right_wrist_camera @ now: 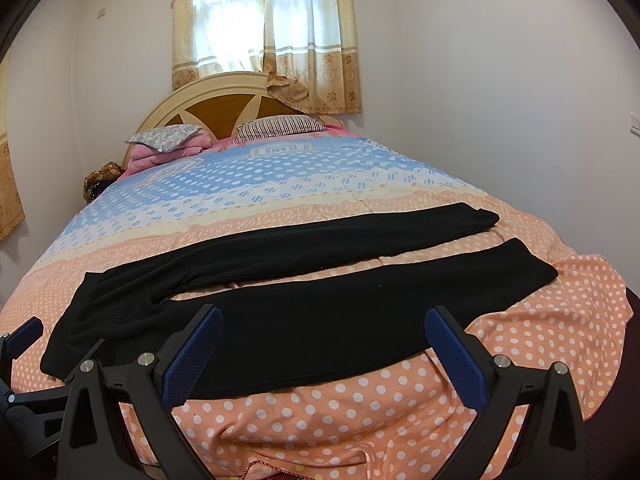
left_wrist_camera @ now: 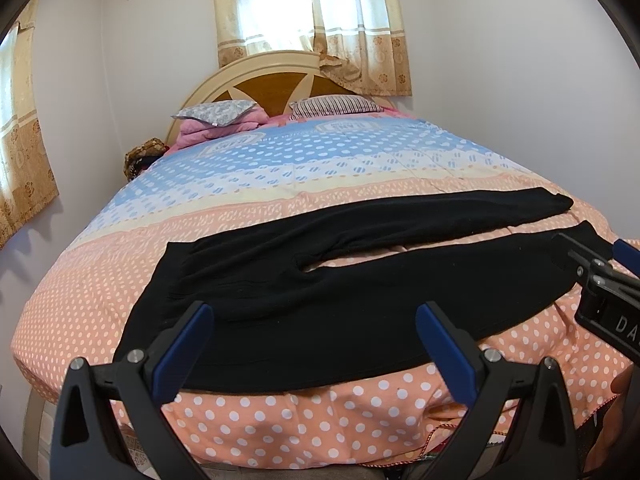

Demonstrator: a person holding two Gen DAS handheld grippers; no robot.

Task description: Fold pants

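Note:
Black pants (left_wrist_camera: pixel 320 292) lie flat across the near end of the bed, waistband to the left, both legs stretched right with a gap between them. They also show in the right wrist view (right_wrist_camera: pixel 304 312). My left gripper (left_wrist_camera: pixel 316 344) is open and empty, hovering over the near leg close to the waist. My right gripper (right_wrist_camera: pixel 322 344) is open and empty, over the near leg further right. The right gripper also shows at the right edge of the left wrist view (left_wrist_camera: pixel 596 268). The left gripper shows at the left edge of the right wrist view (right_wrist_camera: pixel 20 340).
The bed has a peach and blue dotted cover (left_wrist_camera: pixel 320 168), with its near edge (left_wrist_camera: pixel 304 424) just below the grippers. Pillows (left_wrist_camera: pixel 224 112) and a pink blanket lie by the headboard (left_wrist_camera: pixel 264 80). Curtained window (left_wrist_camera: pixel 304 20) behind. White walls on both sides.

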